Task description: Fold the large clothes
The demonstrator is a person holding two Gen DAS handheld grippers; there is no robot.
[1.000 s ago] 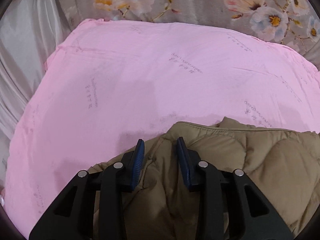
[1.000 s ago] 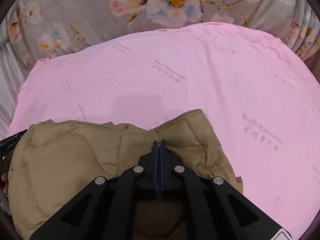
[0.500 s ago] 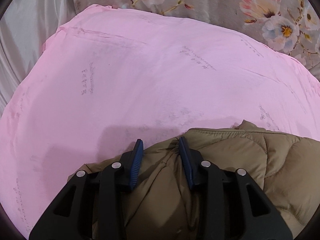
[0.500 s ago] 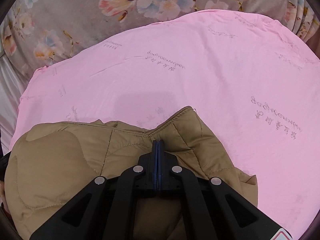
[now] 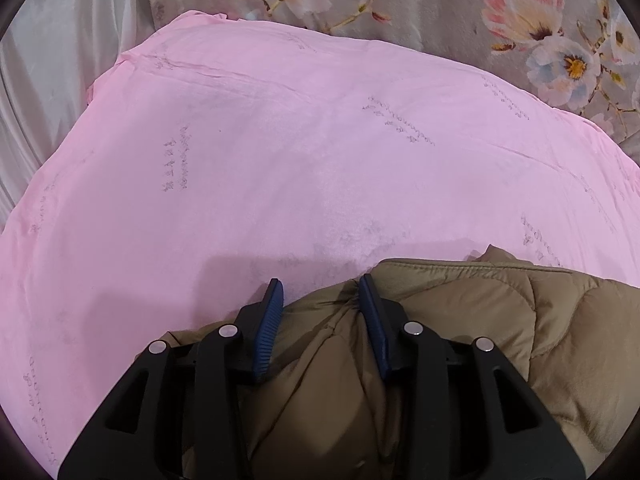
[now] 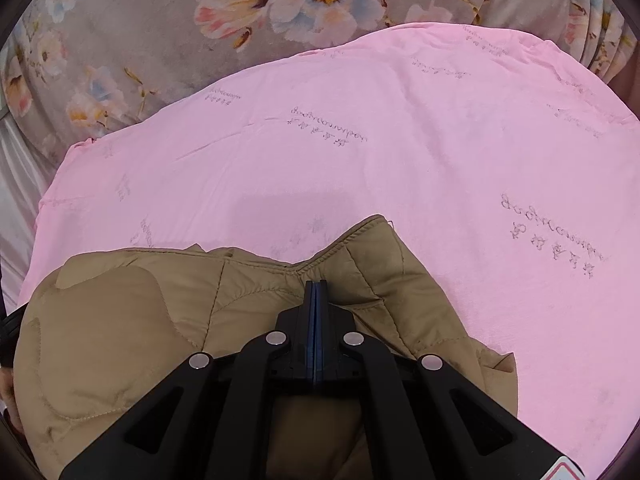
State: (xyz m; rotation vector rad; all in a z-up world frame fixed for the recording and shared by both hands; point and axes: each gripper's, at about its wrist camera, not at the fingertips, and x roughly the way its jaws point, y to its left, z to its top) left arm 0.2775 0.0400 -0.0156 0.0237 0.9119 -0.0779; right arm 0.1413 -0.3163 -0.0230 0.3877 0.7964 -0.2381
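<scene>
A tan quilted jacket [image 5: 500, 320] lies bunched at the near edge of a pink sheet [image 5: 300, 160]. My left gripper [image 5: 320, 292] has its blue pads apart with a thick fold of the jacket bunched between them, gripping it. In the right wrist view the jacket [image 6: 160, 312] spreads to the left, and my right gripper [image 6: 316, 286] is shut tight on its stitched edge near a pointed corner. The jacket parts under both grippers are hidden.
The pink sheet [image 6: 440, 152] covers a bed. A grey floral blanket [image 5: 460, 4] lies beyond it, also in the right wrist view [image 6: 200, 20]. Pale satin fabric [image 5: 52, 80] hangs at the left.
Both grippers have moved forward over the pink sheet with the jacket. The sheet's far edge and the floral blanket sit lower in both views. The grips are unchanged.
</scene>
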